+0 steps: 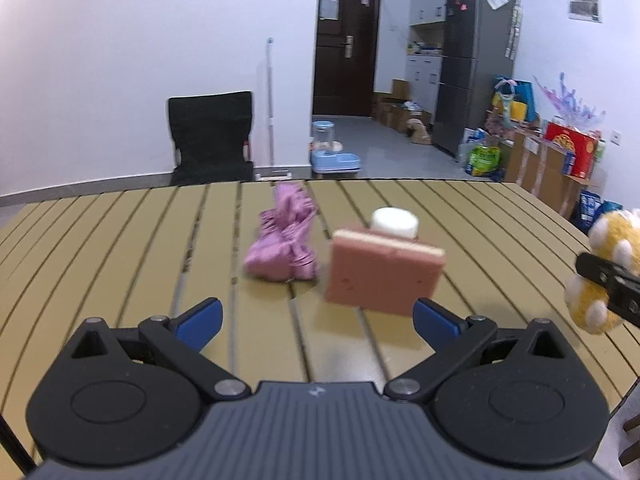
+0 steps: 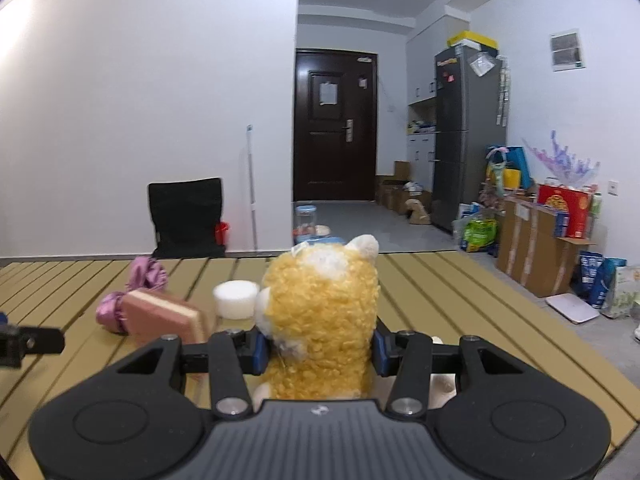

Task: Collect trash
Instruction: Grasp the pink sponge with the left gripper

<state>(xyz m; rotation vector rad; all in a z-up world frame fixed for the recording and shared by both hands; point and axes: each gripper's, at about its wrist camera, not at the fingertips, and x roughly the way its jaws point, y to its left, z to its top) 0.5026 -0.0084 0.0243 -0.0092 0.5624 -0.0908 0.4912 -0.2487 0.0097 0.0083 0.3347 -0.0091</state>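
The right tongs (image 2: 318, 350) are clenched on a yellow plush toy (image 2: 324, 312), their blue pads pressed into its fuzzy sides, so the toy sits upright between them with its ears pointing up and away from the camera. In the left wrist view the same toy (image 1: 600, 272) shows at the far right edge, with the dark tip of the right tongs (image 1: 604, 276) across it. The left tongs (image 1: 318, 320) are released: the two blue pads stand wide apart with nothing between them, above the slatted tan surface (image 1: 120, 240). Just ahead of the left tongs, slightly toward the right pad, stands a pink sponge (image 1: 380, 276) with a pale layer along its top edge, tilted up on its side. Directly behind the sponge sits a white round block (image 1: 395, 222), touching or nearly touching it. To the left of the sponge, ahead of the gap in the left tongs, lies a crumpled purple cloth (image 1: 286, 236), near the sponge but apart from it. Beyond the far edge of the surface a black chair (image 1: 210, 140) stands against the wall, and a dark door (image 1: 346, 40) is further back.
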